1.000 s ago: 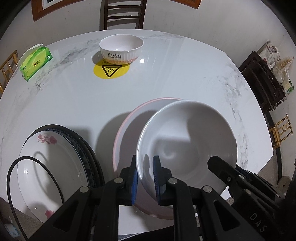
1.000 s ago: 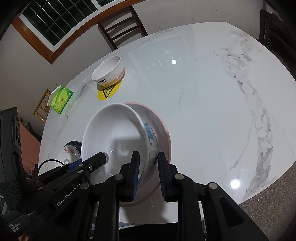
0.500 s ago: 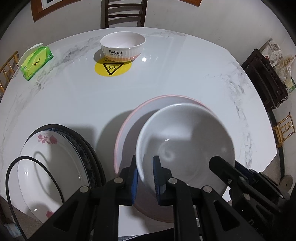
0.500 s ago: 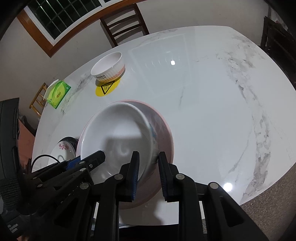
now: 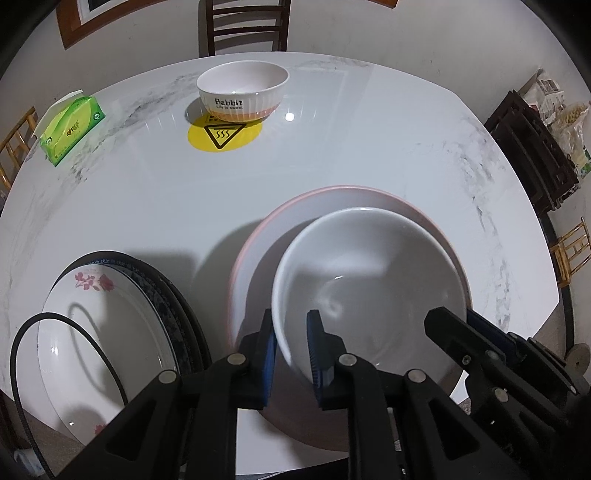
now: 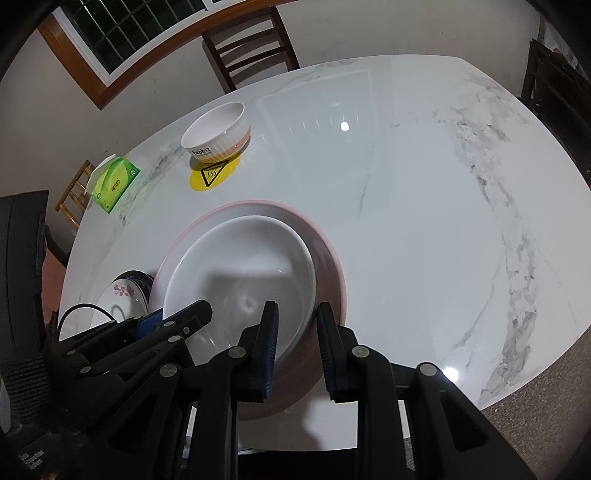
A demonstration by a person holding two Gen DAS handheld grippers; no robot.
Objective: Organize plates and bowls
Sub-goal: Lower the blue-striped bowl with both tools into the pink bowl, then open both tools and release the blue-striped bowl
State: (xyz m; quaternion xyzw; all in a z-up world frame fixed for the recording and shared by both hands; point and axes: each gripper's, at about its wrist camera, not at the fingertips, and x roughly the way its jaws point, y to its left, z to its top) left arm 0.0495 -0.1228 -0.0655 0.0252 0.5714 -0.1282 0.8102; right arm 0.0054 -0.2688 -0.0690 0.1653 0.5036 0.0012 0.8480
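Fingers point(image 5: 267, 354) of the left gripper point(image 5: 291, 350) are nearly closed, blue pads straddling the near-left rim of the white bowl point(image 5: 373, 288); a thin gap shows beside the wall, so whether the pads actually press is hard to call. Right gripper point(image 6: 295, 343) is the same: narrow opening, one pad inside the bowl's near-right rim, other outside, w/ a sliver of space on the outer side. Can't tell if either one truly grips.

White bowl is plain, glossy, deep, w/ a small swirl at the bottom. It sits inside the pink plate point(image 5: 258, 251), which is bigger, shallow, w/ a pale pink rim; bowl is off-centre, toward the plate's near-right side. Both are on the near part of the marble table point(image 5: 332, 155).

Near-left: stack of plates point(image 5: 110, 332), top one white w/ red flowers, dark-patterned ones under it. A black cable point(image 5: 66, 317) loops over them.

Far side: ribbed bowl point(image 5: 242, 90) marked "Rabbit", white w/ pinkish base, on the far edge of a yellow warning sticker point(image 5: 223, 136). Far-left: green tissue pack point(image 5: 70, 127). A wooden chair point(image 5: 245, 26) stands beyond the table.
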